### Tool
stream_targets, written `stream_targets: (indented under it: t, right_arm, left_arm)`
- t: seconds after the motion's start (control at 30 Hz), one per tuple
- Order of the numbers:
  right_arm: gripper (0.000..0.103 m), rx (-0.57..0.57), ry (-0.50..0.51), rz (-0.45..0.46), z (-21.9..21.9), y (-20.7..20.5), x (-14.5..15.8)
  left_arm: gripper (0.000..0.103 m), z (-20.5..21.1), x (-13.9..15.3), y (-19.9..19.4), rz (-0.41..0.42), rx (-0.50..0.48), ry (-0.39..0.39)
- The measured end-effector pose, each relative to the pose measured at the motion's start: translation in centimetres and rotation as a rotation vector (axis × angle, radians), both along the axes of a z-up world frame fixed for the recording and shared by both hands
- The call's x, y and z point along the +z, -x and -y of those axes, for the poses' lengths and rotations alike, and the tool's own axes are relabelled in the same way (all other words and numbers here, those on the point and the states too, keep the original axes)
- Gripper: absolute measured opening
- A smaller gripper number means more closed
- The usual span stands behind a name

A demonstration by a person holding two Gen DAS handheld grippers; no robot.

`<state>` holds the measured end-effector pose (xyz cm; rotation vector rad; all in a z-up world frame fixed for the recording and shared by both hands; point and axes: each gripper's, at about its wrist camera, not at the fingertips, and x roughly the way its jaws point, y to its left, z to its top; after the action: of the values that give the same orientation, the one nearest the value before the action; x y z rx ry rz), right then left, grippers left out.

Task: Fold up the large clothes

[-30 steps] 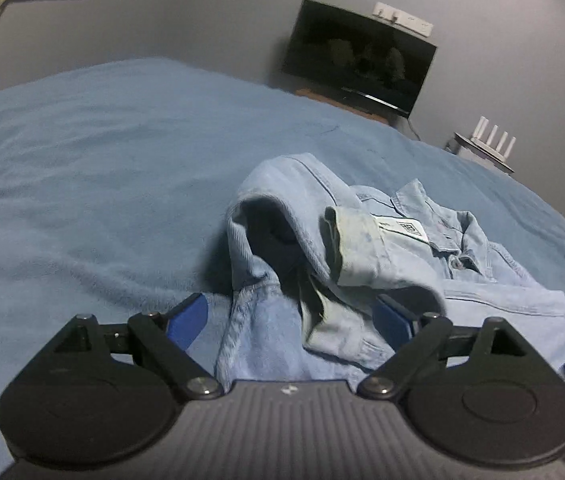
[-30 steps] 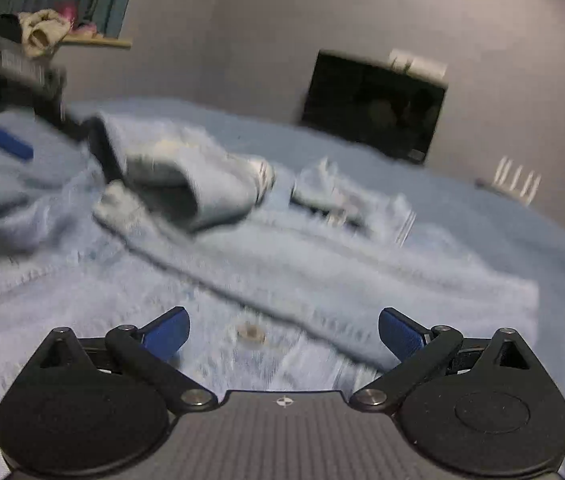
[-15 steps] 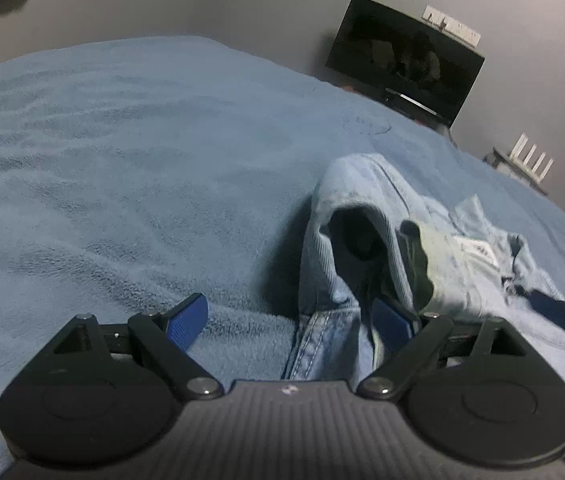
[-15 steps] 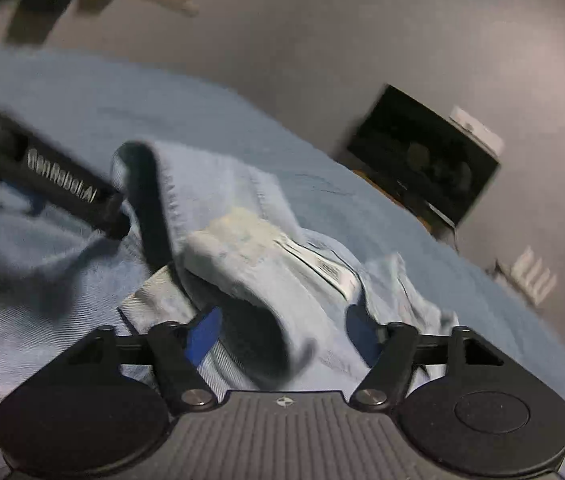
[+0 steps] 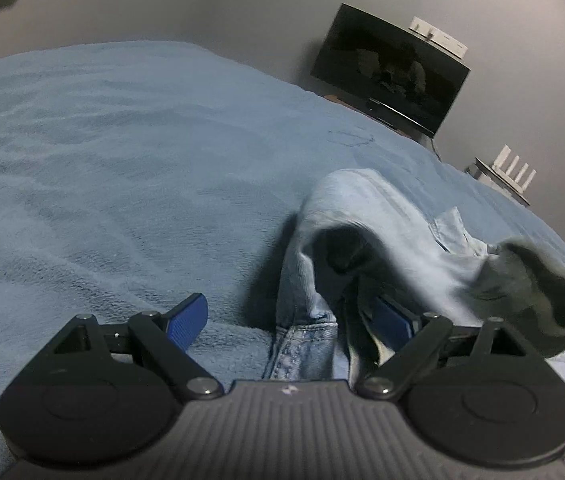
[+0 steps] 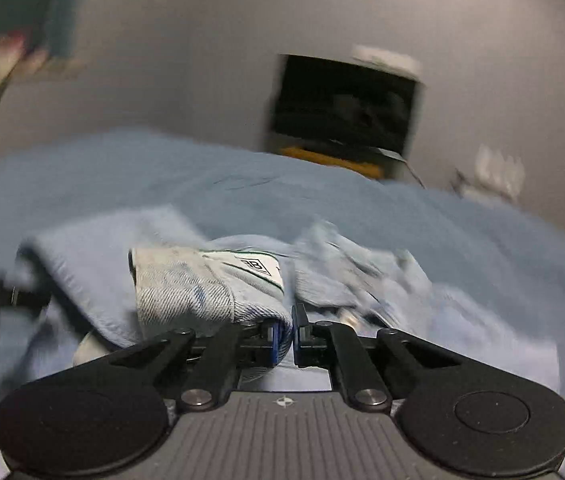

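Denim shirt [image 6: 186, 280] collar now clamped by right fingers [image 6: 272, 336]; left fingers [image 5: 186, 316] stay apart.

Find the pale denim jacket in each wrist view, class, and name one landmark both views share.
Left wrist view: the denim jacket lies right of centre on the blue blanket, reaching down between the open left tongs.
Right wrist view: it fills the lower middle, its cuff pinched in the shut right tongs.
Shared landmark: the dark screen against the wall.
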<state>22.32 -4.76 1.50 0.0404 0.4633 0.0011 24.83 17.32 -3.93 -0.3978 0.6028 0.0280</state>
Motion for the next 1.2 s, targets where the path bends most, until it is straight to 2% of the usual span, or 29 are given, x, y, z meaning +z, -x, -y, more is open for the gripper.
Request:
stream_targets:
  t: [0.07, 0.13, 0.3, 0.4, 0.53, 0.57, 0.7, 0.73, 0.77, 0.8, 0.87, 0.97, 1.07, 1.13, 1.2]
  right_arm:
    - [0.008, -0.082, -0.175, -0.004, 3.6, 0.8, 0.0]
    - [0.008, -0.16, -0.279, -0.006, 6.3, 1.7, -0.5]
    - [0.009, -0.314, -0.422, -0.066, 11.1, 4.2, -4.8]
    - [0.013, -0.386, -0.524, -0.095, 12.8, 5.3, -7.3]
    - [0.017, -0.403, -0.567, -0.073, 13.6, 6.1, -8.8]
    - [0.021, -0.399, -0.577, -0.059, 13.9, 6.5, -8.9]
    - [0.052, -0.4, -0.605, 0.007, 14.2, 6.9, -8.8]
    - [0.054, -0.397, -0.615, 0.02, 14.6, 7.0, -8.7]
    - [0.054, -0.392, -0.619, 0.022, 15.2, 6.4, -8.6]
    - [0.043, -0.388, -0.607, 0.021, 15.5, 6.2, -8.3]
    - [0.015, -0.389, -0.559, 0.018, 15.8, 6.4, -7.7]
    - [0.015, -0.383, -0.543, 0.079, 16.5, 7.1, -6.2]
    - [0.014, -0.387, -0.47, 0.145, 17.2, 7.6, -4.2]
    - [0.014, -0.373, -0.442, 0.135, 18.0, 7.3, -3.6]
    - [0.015, -0.384, -0.392, 0.084, 18.2, 6.9, -4.0]
  left_arm:
    - [0.089, 0.4, 0.2, 0.1, 0.01, -0.012, -0.023]
    - [0.089, 0.8, 0.4, 0.2, 0.015, -0.022, -0.049]
    - [0.089, 1.9, 0.1, 0.0, -0.005, -0.096, -0.076]
    - [0.089, 2.7, 0.2, 0.2, -0.002, -0.19, -0.083]
    - [0.089, 4.3, 1.1, 0.8, 0.014, -0.376, -0.119]
    - [0.089, 4.8, 1.2, 1.0, 0.021, -0.406, -0.134]
    - [0.089, 6.0, 1.2, 1.5, 0.042, -0.462, -0.171]
    - [0.089, 6.2, 1.1, 1.6, 0.045, -0.47, -0.181]
    - [0.089, 6.3, 1.1, 1.7, 0.052, -0.477, -0.189]
    - [0.089, 6.5, 1.0, 1.9, 0.058, -0.481, -0.193]
    - [0.089, 6.5, 1.3, 2.1, 0.082, -0.48, -0.196]
    - [0.089, 6.1, 2.0, 2.3, 0.142, -0.452, -0.182]
    - [0.089, 5.3, 2.3, 2.3, 0.17, -0.399, -0.152]
    - [0.089, 4.7, 2.2, 2.1, 0.16, -0.35, -0.134]
    - [0.089, 4.2, 1.9, 1.8, 0.129, -0.304, -0.133]
